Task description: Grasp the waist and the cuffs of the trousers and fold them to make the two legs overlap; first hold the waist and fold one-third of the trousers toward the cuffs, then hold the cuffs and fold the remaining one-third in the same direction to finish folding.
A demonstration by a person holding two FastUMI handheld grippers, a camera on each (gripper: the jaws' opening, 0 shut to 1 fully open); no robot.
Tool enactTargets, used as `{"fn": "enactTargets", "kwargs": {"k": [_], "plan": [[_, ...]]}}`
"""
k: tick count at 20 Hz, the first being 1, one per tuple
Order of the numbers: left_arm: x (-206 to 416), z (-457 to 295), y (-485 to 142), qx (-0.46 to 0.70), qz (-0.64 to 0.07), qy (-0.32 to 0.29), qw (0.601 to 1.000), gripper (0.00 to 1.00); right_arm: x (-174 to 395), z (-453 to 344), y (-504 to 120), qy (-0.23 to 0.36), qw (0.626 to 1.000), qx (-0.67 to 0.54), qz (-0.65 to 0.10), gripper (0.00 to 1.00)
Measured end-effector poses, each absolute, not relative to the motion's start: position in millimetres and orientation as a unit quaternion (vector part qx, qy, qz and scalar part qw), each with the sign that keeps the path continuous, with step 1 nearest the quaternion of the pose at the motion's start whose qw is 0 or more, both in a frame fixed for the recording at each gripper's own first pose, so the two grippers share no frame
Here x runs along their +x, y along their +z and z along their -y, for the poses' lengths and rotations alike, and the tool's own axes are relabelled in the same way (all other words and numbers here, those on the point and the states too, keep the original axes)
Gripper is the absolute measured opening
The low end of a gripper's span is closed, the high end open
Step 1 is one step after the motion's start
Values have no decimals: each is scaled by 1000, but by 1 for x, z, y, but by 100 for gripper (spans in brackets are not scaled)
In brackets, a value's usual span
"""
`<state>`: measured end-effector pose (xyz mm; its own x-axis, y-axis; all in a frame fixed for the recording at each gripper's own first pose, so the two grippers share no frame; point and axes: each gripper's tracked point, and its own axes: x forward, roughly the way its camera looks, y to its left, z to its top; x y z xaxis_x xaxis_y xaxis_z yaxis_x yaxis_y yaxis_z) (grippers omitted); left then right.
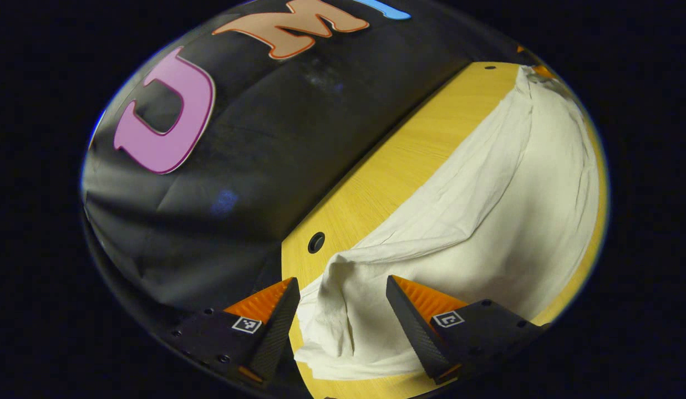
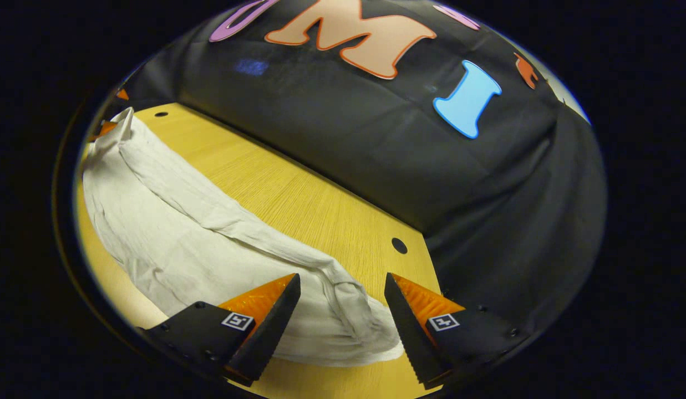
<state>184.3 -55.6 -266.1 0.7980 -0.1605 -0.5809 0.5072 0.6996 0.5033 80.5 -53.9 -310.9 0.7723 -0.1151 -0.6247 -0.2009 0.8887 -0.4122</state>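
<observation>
On the yellow wooden table (image 1: 376, 183), both grippers straddle opposite trouser ends.
Left gripper (image 1: 343, 310) and right gripper (image 2: 343, 307) hold fingers apart over the crumpled white cotton trousers (image 2: 171, 233), stretching toward 10 o'clock in the right gripper view, likely readying grasps.

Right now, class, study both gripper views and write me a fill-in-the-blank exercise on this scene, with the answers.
1. The trousers lie on a wooden ____.
2. The left gripper has its fingers ____, an end of the cloth between them.
3. The cloth of the trousers is ____ in colour.
4. Beside the cloth near the right gripper, the table has a round ____.

Missing words: table; open; white; hole
</observation>
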Motion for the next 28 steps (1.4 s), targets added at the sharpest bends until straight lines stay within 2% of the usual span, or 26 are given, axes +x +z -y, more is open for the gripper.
{"fn": "enactTargets", "kwargs": {"k": [3,8,9,15,18,19,20,21,23,24,25,26,27,28], "plan": [[156,54,-237,221,-250,-156,930,96,59,73,-300,7,934,-123,-334,98],[145,52,-223,125,-247,-126,953,96,34,107,-306,-29,937,-42,-345,100],[147,51,-222,122,-249,-122,953,96,30,116,-308,-41,937,-23,-345,98],[146,61,-212,119,-249,-123,953,96,-1,164,-327,-103,923,81,-361,100],[142,68,-206,122,-250,-125,952,96,-7,190,-341,-140,905,160,-369,93],[136,75,-204,122,-253,-125,952,96,-11,196,-351,-145,895,186,-377,92],[132,78,-203,122,-253,-124,952,96,-12,198,-359,-144,889,199,-385,96],[129,81,-203,120,-254,-123,952,96,-10,198,-365,-145,887,203,-389,92],[121,87,-202,116,-253,-123,953,96,-3,194,-377,-138,879,226,-397,94],[117,90,-202,117,-254,-122,952,96,-1,191,-381,-136,875,234,-401,86],[113,92,-202,119,-254,-121,952,96,3,186,-391,-133,867,247,-411,90],[110,92,-201,120,-256,-118,952,96,3,182,-396,-133,859,256,-423,80],[106,92,-201,121,-258,-111,952,96,8,185,-397,-140,858,263,-418,79],[104,92,-199,119,-256,-108,953,97,10,185,-396,-143,855,273,-417,66]]}}
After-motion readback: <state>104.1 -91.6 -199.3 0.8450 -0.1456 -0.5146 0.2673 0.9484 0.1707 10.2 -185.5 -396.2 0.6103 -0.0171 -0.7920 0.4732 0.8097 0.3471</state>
